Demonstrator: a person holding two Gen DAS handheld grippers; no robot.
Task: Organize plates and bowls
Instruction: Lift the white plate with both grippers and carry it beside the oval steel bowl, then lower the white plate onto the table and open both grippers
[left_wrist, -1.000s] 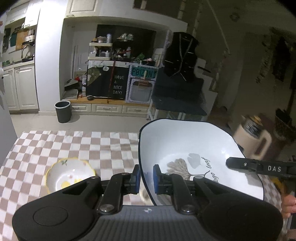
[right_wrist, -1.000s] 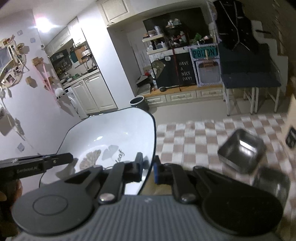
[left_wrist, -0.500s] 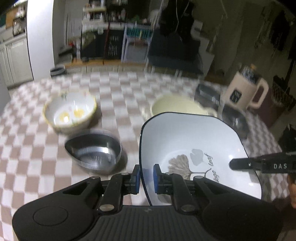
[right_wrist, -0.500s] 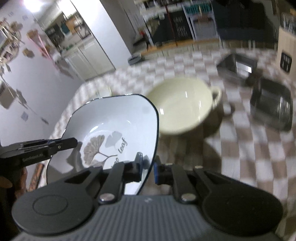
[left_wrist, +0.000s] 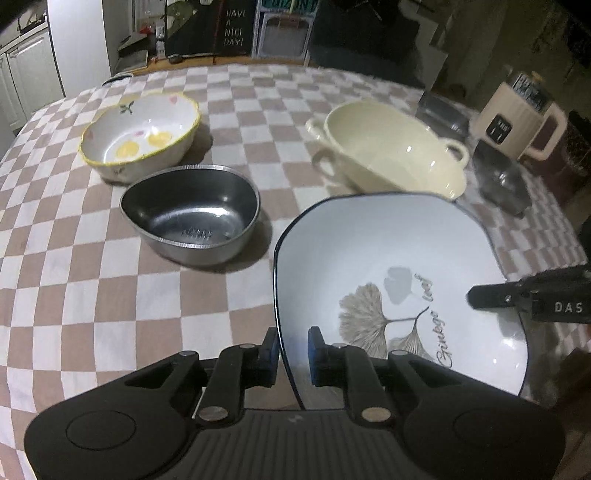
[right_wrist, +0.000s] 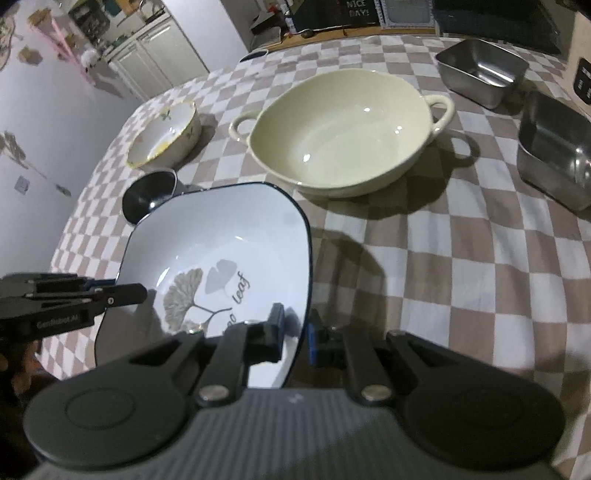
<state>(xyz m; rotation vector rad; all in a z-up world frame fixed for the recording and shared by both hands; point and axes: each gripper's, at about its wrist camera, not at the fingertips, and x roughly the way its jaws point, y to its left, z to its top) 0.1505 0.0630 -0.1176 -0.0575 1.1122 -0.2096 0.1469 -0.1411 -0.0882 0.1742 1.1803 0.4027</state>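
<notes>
Nearest: left claw (left_wrist: 292, 354) and right claw (right_wrist: 297, 334) each pinched tight on opposite rims of the white ginkgo-leaf plate (left_wrist: 391, 288), held tilted above the checkered tabletop (left_wrist: 110, 280). Just beyond the plate: a dark metal bowl (left_wrist: 192, 214) on the left, a cream two-handled bowl (right_wrist: 340, 133) on the right. Farther left: a flower-painted bowl (left_wrist: 140, 136). Far right: two steel containers (right_wrist: 480, 72), near each other.

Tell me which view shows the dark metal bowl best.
The left wrist view: the dark metal bowl shows whole, rim and inside. In the right wrist view the ginkgo plate hides most of it, leaving only a sliver.
</notes>
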